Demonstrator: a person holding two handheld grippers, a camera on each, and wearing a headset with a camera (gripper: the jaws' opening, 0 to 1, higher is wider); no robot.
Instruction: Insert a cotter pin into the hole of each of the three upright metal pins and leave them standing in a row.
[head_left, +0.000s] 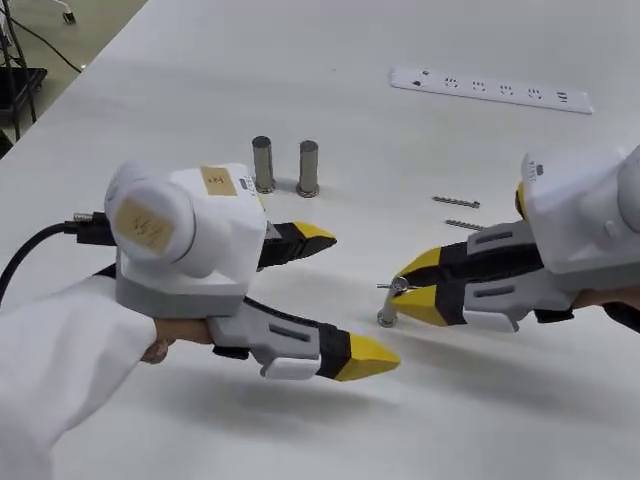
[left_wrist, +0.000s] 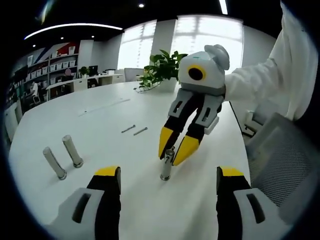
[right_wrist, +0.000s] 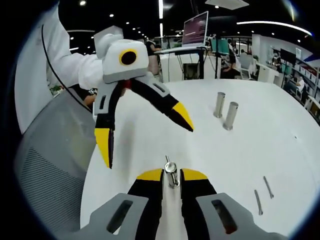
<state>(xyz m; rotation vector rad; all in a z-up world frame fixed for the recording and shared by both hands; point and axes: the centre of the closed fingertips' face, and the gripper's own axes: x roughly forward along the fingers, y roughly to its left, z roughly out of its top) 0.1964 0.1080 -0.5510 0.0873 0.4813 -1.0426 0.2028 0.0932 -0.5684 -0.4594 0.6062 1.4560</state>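
My right gripper (head_left: 408, 288) has its jaws drawn narrow, pinching the top of a short grey metal pin (left_wrist: 166, 170) that sits just at my fingertips with its foot on the white table (head_left: 450, 430). At the top of this pin a thin silver cotter pin (head_left: 384, 286) shows. I cannot tell if my pads press on it too. My left gripper (head_left: 355, 298) hangs with its jaws spread wide and nothing between them, facing my right fingertips from close by.

I judge that this is the first of the three insertions. The next move calls for pushing the cotter pin fully through the hole while the metal pin stays standing.

The long axis of the metal pin rises from the table, leaning a little in the head view. The cotter pin lies level, across it, pointing away from my right fingertips.

Farther beyond my left fingertips two more grey metal pins (head_left: 262, 163) (head_left: 308, 167) stand upright side by side and seem bare. Beyond my right fingertips two loose cotter pins (head_left: 455, 202) (head_left: 462, 224) lie flat.
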